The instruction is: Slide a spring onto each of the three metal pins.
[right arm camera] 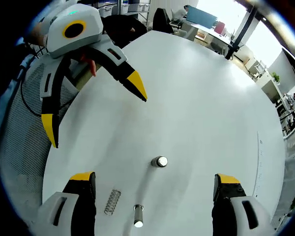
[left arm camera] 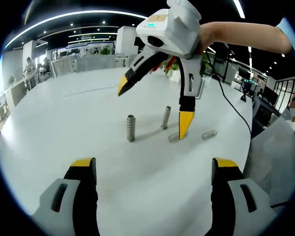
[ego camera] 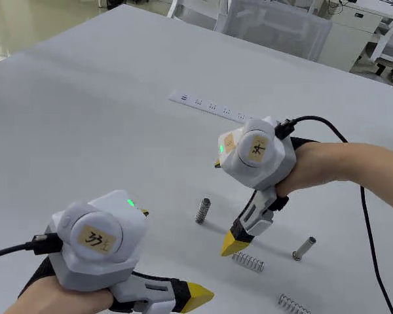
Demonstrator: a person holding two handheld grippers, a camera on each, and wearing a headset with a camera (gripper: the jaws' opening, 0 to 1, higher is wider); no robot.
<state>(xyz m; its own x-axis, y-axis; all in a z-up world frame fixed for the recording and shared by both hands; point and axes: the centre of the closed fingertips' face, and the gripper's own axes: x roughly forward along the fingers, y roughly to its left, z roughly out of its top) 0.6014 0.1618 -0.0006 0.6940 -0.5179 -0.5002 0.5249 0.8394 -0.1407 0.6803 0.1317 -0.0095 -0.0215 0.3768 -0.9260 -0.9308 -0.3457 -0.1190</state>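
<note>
One metal pin stands upright on the white table with a spring wound around it; it is also seen as the sprung pin and from above. A bare pin stands to its right. Two loose springs lie flat: one spring just by the right gripper's lower yellow tip, another spring nearer the front. My right gripper hangs open above the pins. My left gripper is open and holds nothing.
A white power strip lies further back on the table. Office chairs stand beyond the far edge. A black cable trails from the right gripper over the table.
</note>
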